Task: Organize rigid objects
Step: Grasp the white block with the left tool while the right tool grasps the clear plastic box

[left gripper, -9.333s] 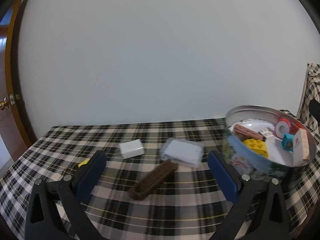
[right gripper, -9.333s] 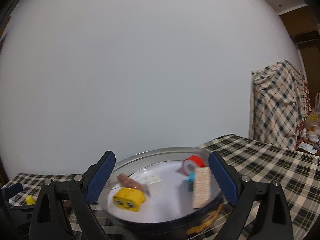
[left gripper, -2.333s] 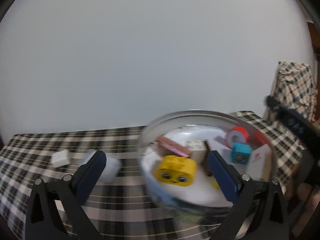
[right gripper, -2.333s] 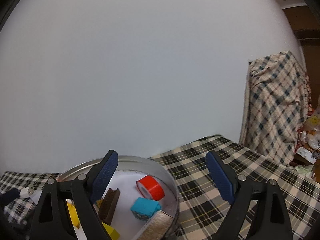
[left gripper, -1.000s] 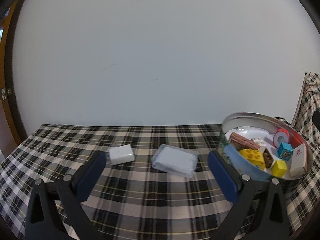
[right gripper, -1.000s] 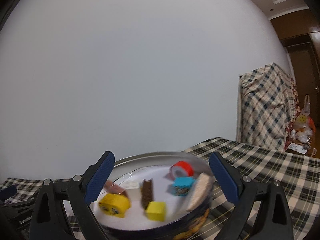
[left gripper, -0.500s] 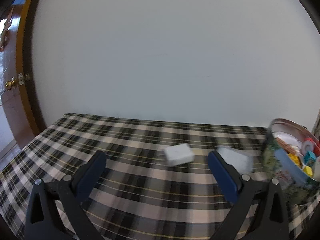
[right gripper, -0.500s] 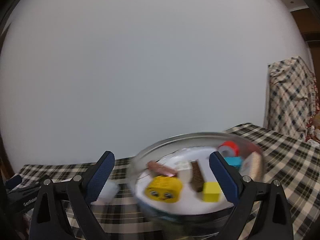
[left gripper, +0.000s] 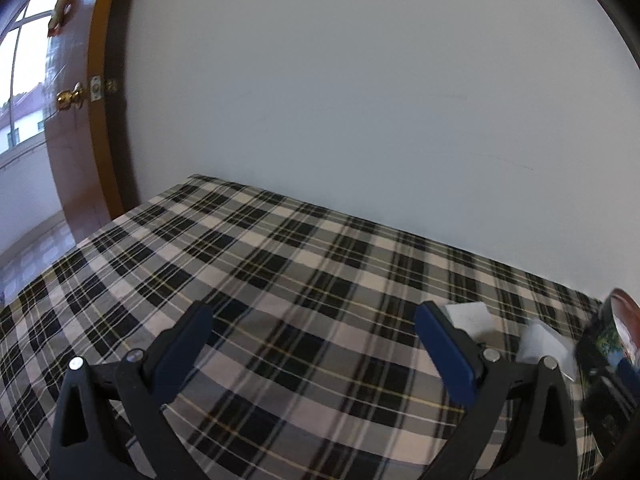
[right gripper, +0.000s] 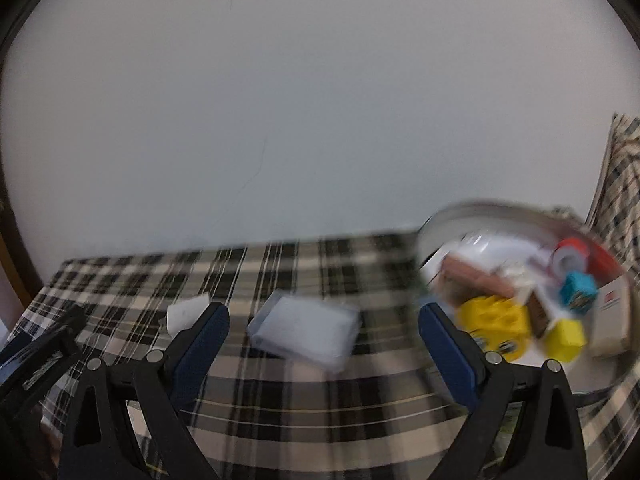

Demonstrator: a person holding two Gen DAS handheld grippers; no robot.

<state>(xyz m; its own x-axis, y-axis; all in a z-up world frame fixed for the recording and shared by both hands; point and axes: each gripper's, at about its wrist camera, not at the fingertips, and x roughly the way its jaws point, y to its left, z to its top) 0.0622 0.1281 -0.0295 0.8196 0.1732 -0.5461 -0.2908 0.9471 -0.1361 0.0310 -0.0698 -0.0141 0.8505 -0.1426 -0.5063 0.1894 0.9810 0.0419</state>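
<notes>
Each of the 2 fisheye views looks forward along its own tongs, low over the plaid table (left gripper: 280, 280) toward a pale wall. The left view faces the table's left end beside the wooden door (left gripper: 72, 152). The right view, blurred, faces its middle and right. Both take in the white block (left gripper: 470, 318) (right gripper: 186, 312), the clear flat case (left gripper: 546, 346) (right gripper: 306, 332) and the round tin (left gripper: 612, 332) (right gripper: 460, 216).

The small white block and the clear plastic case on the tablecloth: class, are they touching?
Apart. The right wrist view shows plaid tablecloth between the small white block and the clear plastic case, despite blur.
</notes>
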